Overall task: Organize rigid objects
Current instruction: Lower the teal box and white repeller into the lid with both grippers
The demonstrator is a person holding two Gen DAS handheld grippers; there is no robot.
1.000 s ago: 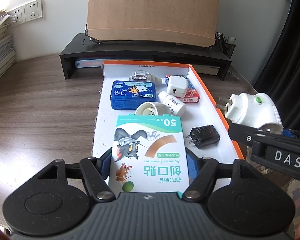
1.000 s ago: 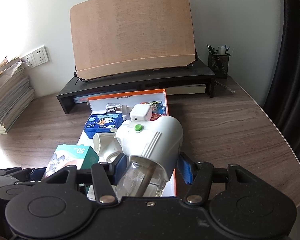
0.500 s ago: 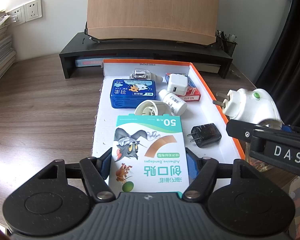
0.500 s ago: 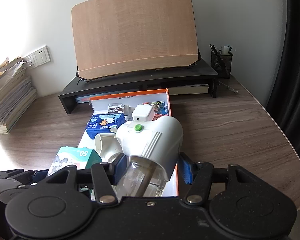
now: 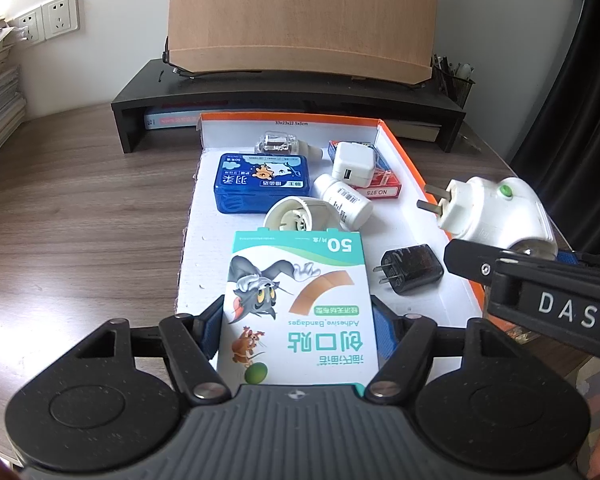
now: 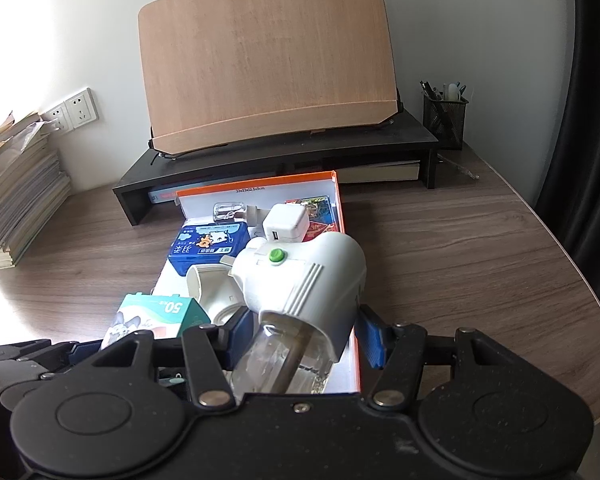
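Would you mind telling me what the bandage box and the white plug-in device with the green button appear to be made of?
Bandage box: apparently thin printed cardboard with a slight sheen, judging by its flat faces, crisp folded edges and cartoon print.
Plug-in device: white moulded plastic, smooth and semi-glossy, with ribbed lines; metal prongs show in the left wrist view. The bottle beneath it looks like clear plastic or glass.

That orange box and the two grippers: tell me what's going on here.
A person is sorting small items into the orange box on the desk. The left gripper is shut on a box of adhesive bandages, held over the near end. The right gripper is shut on a white plug-in device with a green button, held over the right edge. A blue case, chargers and a bottle already lie inside.
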